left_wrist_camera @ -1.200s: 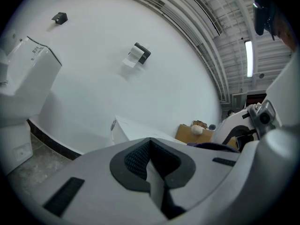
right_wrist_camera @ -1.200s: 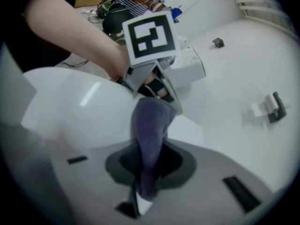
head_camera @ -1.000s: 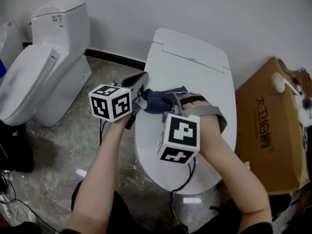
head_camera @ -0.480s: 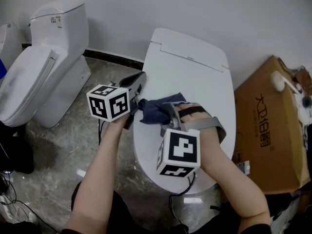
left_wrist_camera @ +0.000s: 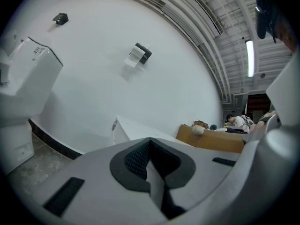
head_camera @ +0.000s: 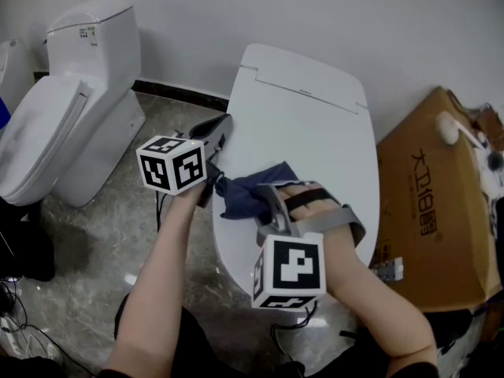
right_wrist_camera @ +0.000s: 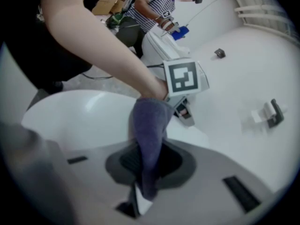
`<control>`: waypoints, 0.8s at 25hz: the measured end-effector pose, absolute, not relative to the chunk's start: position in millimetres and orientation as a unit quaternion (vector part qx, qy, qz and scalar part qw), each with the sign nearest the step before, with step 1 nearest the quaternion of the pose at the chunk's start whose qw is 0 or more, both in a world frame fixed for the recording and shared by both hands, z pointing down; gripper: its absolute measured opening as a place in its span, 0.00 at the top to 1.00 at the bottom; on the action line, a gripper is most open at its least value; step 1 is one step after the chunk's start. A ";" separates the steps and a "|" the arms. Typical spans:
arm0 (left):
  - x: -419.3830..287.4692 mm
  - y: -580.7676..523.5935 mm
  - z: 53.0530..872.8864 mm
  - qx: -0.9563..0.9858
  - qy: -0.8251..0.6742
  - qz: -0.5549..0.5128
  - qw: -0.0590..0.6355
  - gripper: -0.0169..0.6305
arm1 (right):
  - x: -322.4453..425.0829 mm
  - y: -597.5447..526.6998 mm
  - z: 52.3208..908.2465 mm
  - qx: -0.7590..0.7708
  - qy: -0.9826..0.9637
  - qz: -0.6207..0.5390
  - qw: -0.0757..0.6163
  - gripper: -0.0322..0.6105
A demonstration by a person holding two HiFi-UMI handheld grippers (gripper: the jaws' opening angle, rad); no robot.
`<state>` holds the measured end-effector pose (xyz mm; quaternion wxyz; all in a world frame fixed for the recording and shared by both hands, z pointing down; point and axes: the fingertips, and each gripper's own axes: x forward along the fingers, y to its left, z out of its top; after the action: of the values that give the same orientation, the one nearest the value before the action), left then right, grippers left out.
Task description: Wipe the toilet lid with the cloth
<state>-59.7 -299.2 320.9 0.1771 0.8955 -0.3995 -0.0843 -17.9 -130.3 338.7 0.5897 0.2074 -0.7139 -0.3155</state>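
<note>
The white toilet lid (head_camera: 315,124) lies closed in the middle of the head view. A dark blue cloth (head_camera: 246,192) rests bunched on the lid's left side, near its edge. My right gripper (head_camera: 266,205) is shut on the cloth, and in the right gripper view the cloth (right_wrist_camera: 148,135) hangs out from between the jaws over the lid (right_wrist_camera: 79,116). My left gripper (head_camera: 221,124) hovers beside the lid's left edge, apart from the cloth. In the left gripper view the left gripper (left_wrist_camera: 151,149) is shut on nothing and points toward the wall.
A second white toilet (head_camera: 71,109) stands at the left on the marble floor (head_camera: 94,250). A cardboard box (head_camera: 437,203) sits close against the toilet's right side. Cables lie on the floor at the lower left. A person in a striped shirt (right_wrist_camera: 150,6) stands behind.
My right gripper has dragged the cloth toward me and slightly left along the lid. The left gripper has stayed almost still.
</note>
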 end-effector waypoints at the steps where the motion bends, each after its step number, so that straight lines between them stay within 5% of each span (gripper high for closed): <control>1: -59.8 -299.3 321.0 0.895 -0.400 -0.084 0.177 0.95 | -18.8 -126.3 338.5 0.205 -0.717 -0.315 0.587 0.85; 9: -59.6 -300.3 321.2 0.893 -0.410 -0.071 0.173 0.95 | -25.9 -95.8 337.1 0.192 -0.776 -0.274 0.535 0.85; 20: -42.5 -290.7 321.3 0.901 -0.421 0.059 0.087 0.95 | -9.5 -89.6 292.9 0.243 -0.877 -0.173 0.377 0.85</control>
<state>-42.5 -290.7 321.3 0.0865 0.9009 -0.4210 0.0595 -9.5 -89.6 292.9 0.3771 0.2431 -0.8768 -0.1729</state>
